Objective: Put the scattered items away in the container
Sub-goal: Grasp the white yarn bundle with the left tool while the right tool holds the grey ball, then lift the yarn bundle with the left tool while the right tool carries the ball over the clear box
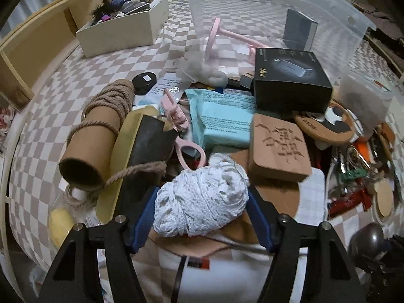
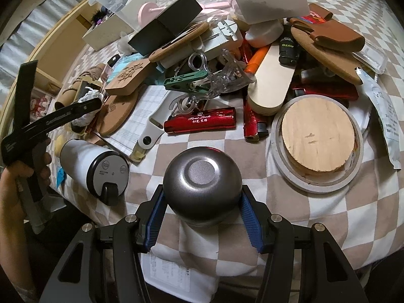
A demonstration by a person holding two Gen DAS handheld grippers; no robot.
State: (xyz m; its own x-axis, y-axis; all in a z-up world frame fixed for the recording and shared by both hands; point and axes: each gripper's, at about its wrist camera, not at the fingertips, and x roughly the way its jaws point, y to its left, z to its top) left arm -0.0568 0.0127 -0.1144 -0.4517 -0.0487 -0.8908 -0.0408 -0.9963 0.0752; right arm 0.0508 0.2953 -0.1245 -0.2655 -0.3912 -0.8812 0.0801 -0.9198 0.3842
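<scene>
My left gripper (image 1: 202,202) is shut on a ball of white cord (image 1: 202,199), held over a pile of scattered items. The cream open box (image 1: 121,30), the container, stands far back left with several items in it. My right gripper (image 2: 202,199) is shut on a dark grey metal bottle (image 2: 202,176) seen end-on, low over the checkered cloth (image 2: 328,214). The left gripper and the white cord also show in the right wrist view (image 2: 83,108), at the left, held by a hand.
The pile holds a rope-wrapped cardboard tube (image 1: 96,136), pink sunglasses (image 1: 189,151), a teal packet (image 1: 222,121), a black box (image 1: 290,80), cork coasters (image 1: 277,149), red lighters (image 2: 202,121), a round wooden disc (image 2: 318,139) and a white flask (image 2: 96,166). A clear plastic folder (image 1: 277,12) stands behind.
</scene>
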